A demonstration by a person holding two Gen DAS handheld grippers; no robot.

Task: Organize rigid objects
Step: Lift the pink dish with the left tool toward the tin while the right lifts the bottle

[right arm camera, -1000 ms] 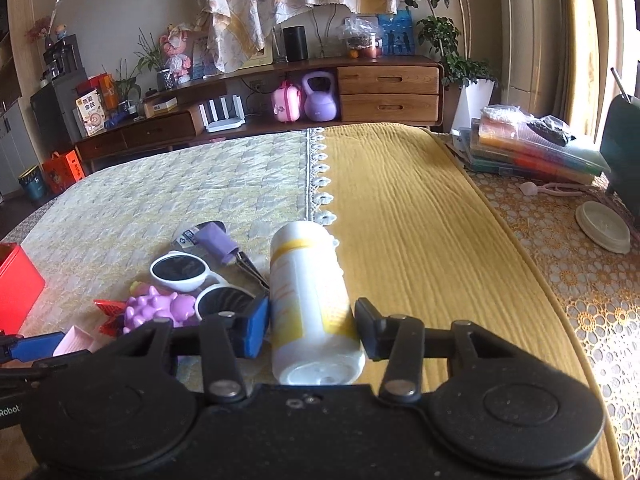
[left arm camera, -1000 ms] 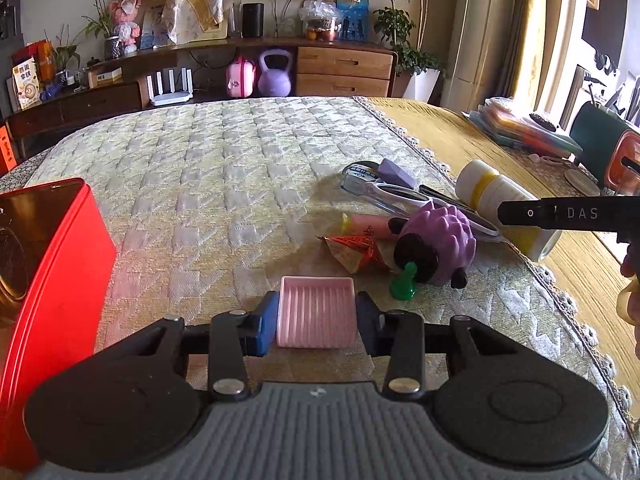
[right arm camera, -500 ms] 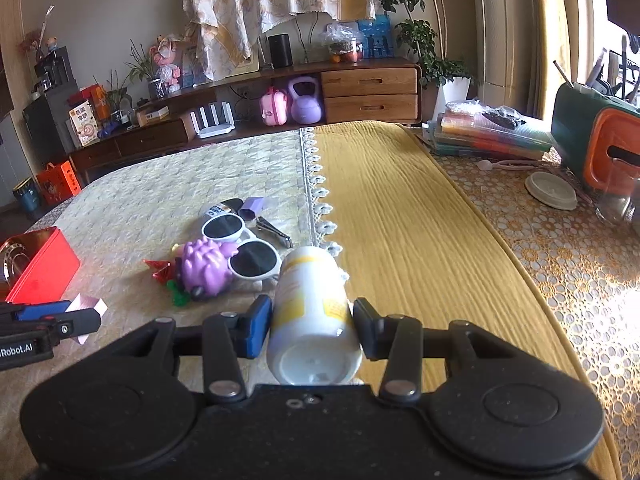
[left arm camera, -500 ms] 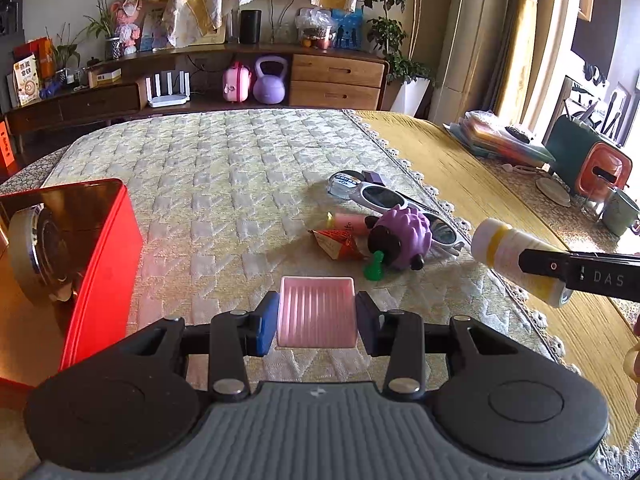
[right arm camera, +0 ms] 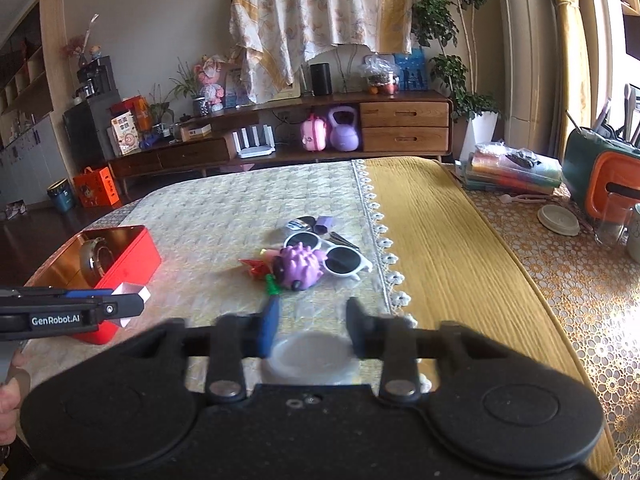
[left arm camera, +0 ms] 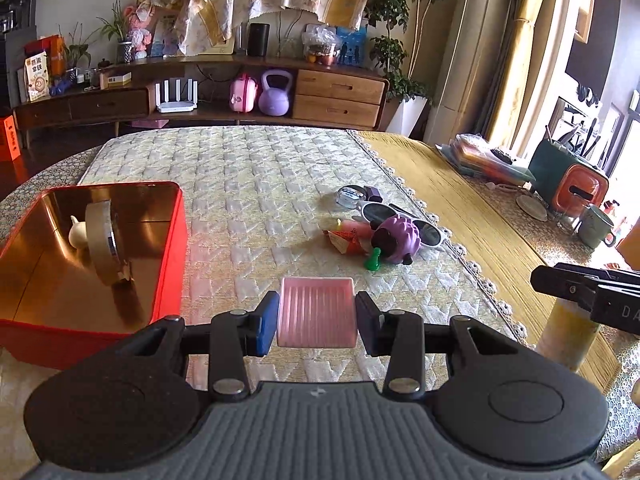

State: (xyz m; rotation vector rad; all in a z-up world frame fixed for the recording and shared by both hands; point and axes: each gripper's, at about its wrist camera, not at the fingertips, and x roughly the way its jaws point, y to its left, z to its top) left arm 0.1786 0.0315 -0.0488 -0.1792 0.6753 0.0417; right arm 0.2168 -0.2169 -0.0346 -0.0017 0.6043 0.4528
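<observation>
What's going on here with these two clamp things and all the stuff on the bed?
A person is tidying small items into a red tin, using a handheld gripper in each hand. The left gripper is clamped on a pink ribbed tray, held near the tin, which holds a tape roll. The right gripper holds a white and yellow bottle upright. Sunglasses, a purple spiky toy and other small items lie on the quilt.

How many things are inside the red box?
2: a tape roll standing on edge near the middle of the red box, and a small white thing just behind it. More may be hidden.
</observation>
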